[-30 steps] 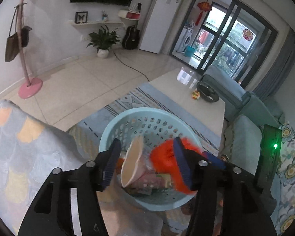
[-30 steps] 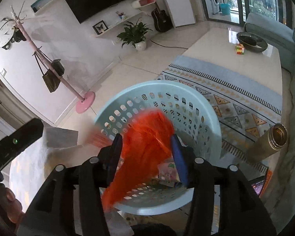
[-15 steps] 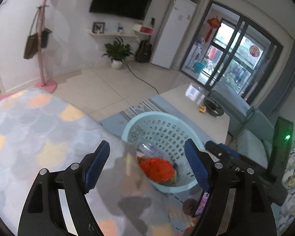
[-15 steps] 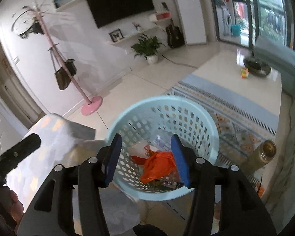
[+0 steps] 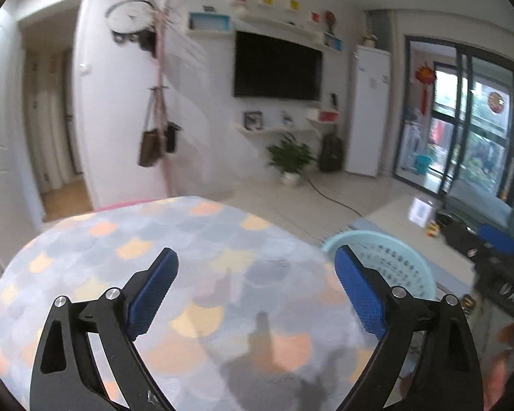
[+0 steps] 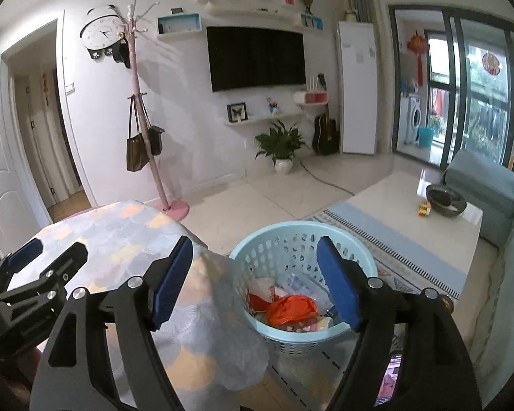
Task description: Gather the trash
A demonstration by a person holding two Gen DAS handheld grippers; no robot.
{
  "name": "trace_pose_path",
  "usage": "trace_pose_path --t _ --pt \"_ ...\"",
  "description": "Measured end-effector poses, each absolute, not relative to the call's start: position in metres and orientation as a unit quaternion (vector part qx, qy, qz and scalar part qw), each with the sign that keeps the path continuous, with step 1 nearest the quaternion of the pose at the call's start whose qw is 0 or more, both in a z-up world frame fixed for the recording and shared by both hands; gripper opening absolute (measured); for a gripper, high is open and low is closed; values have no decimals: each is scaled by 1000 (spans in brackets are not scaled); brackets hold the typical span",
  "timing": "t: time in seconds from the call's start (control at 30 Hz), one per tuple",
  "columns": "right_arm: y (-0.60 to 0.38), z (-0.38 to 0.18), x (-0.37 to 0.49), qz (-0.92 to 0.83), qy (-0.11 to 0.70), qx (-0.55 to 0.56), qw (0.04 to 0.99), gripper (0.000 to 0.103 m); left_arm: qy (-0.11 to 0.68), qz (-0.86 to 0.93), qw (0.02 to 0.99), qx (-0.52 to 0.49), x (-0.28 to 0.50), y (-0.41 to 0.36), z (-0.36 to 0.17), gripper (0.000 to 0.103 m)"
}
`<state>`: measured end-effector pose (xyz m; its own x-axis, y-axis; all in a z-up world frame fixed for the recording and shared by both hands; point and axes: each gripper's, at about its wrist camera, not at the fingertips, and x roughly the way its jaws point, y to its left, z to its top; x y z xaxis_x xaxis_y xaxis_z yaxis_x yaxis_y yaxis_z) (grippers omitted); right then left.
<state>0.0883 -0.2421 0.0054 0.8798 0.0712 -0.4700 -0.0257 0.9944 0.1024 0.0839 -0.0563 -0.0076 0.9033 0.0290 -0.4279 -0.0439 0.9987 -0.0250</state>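
Pale blue plastic, the basket [image 6: 303, 239] sits on the floor just right of the table with the scale-patterned cloth [image 5: 195, 257], and the trash lies inside it: an orange bag [image 6: 293, 308] on top of wrappers. The right gripper [image 6: 255, 279] hangs above the basket's near rim, jaws opening, nothing between them. The left gripper [image 5: 255, 289] is over the cloth, jaws opening, also empty.
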Motion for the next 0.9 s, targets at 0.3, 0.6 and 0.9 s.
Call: trace_pose_path --t 0.3,0.6,0.9 --pt "-228 -4 60 7 230 30 973 71 205 34 977 -47 65 -32 -18 93" --pt "-228 -32 49 -14 242 24 970 71 168 40 984 -32 53 -35 -8 95" --pt "-232 -36 54 -12 245 27 969 71 179 41 982 -46 57 -27 -11 95"
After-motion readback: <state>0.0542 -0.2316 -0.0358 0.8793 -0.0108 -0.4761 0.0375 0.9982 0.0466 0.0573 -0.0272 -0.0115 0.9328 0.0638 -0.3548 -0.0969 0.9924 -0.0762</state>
